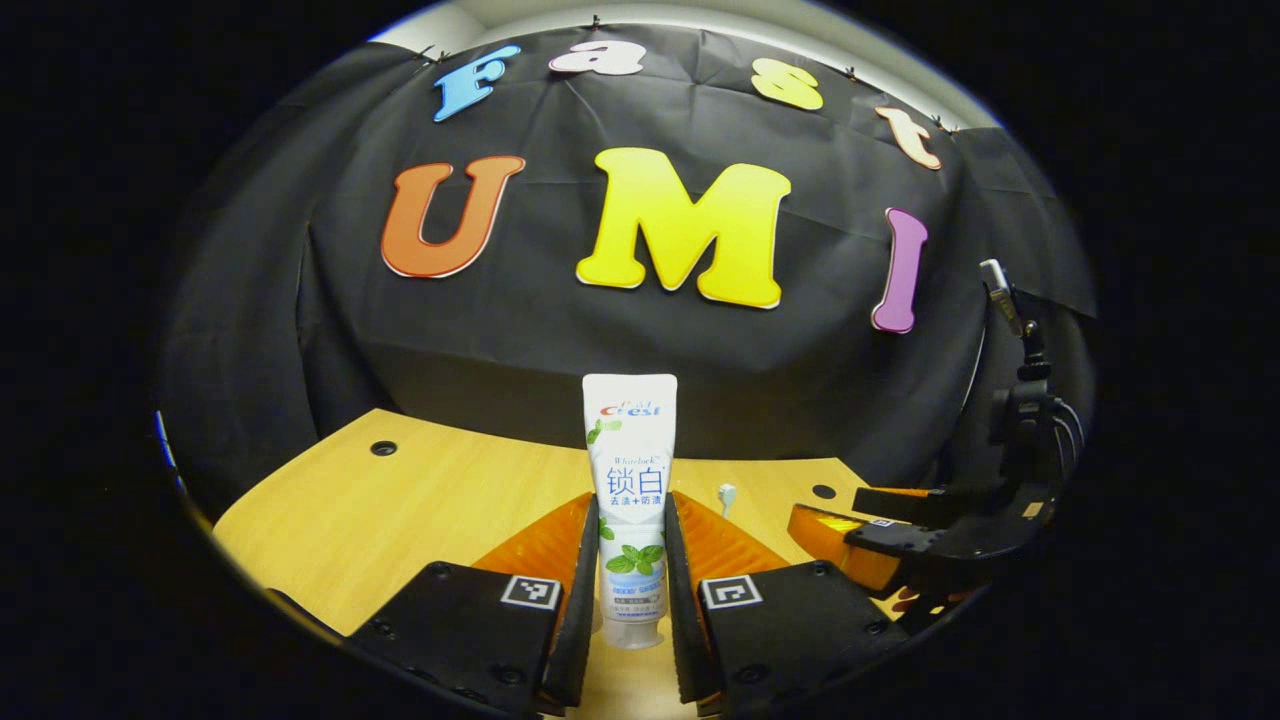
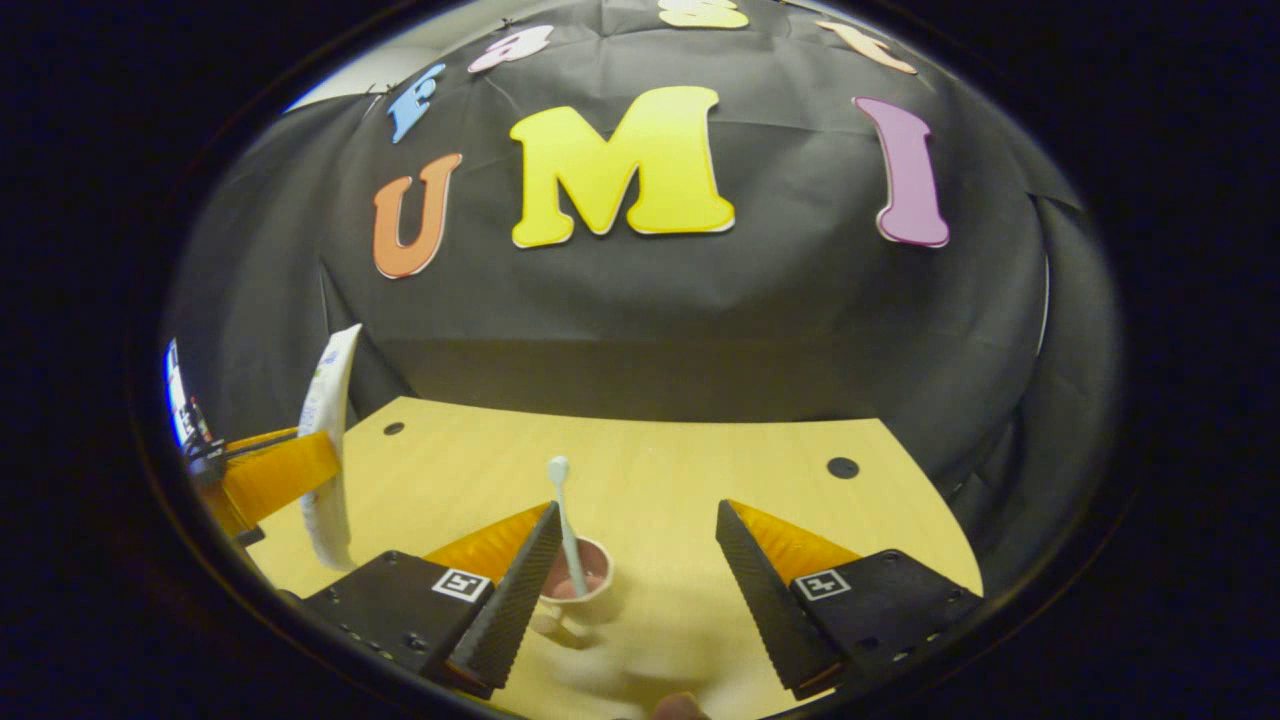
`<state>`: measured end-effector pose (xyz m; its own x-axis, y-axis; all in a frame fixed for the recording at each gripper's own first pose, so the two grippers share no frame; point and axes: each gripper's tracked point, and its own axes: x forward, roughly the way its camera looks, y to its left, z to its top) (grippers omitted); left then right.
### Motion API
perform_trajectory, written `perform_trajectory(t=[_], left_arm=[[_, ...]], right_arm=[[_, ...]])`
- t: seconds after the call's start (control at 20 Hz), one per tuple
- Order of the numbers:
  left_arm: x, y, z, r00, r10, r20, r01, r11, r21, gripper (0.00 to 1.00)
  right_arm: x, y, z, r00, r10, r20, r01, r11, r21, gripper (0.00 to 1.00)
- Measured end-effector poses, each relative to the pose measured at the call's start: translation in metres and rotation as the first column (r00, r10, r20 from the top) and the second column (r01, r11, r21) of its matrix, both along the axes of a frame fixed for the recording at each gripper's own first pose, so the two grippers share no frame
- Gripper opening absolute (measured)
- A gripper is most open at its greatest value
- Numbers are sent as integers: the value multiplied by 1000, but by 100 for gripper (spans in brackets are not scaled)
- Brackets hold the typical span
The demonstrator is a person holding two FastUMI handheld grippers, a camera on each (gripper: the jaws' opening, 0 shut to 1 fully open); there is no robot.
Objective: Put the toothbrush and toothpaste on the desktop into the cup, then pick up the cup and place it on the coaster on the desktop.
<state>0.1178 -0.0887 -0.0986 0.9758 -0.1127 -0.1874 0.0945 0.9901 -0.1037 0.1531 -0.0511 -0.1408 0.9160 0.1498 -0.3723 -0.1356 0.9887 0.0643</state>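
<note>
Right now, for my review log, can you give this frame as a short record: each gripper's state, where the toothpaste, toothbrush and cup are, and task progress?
left gripper: shut on the toothpaste, tube upright, cap down, above the desktop
right gripper: open, holding nothing
toothbrush: standing in the cup, head up
cup: on the desktop, beside the right gripper's left finger
toothpaste: not yet in the cup
coaster: cannot tell

Dim booth, lit from above — brightest on the wooden desktop (image 1: 420,500), dark toward the cloth wall. Strong fisheye bending at the edges of both views. Sharp on the toothpaste (image 1: 630,500); soft, smeared blur low in the right gripper view around the cup (image 2: 575,580).
</note>
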Motion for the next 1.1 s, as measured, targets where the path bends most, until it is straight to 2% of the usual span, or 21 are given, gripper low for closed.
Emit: perform_trajectory(t=[0.1,0.15,0.2,0.55,0.9,1.1], left_arm=[[16,-19,-8,999,-25,44,25,1000,1,37],[25,-28,-11,997,-39,65,40,999,-2,44],[31,-39,-16,995,-54,85,54,999,-6,37],[65,-81,-43,970,-124,208,119,992,36,37],[65,-92,-84,973,-138,185,126,989,76,37],[66,-83,-107,984,-111,136,102,992,75,39]], right_arm=[[-6,-23,-6,1000,-30,-8,30,1000,-10,94],[-8,-32,-12,999,-41,-18,41,999,-22,94],[-11,-41,-20,998,-49,-33,48,998,-39,94],[-32,-105,-56,987,-132,-95,121,986,-115,94],[-38,-108,-75,981,-138,-133,122,985,-118,95],[-39,-99,-78,982,-130,-139,115,987,-108,95]])
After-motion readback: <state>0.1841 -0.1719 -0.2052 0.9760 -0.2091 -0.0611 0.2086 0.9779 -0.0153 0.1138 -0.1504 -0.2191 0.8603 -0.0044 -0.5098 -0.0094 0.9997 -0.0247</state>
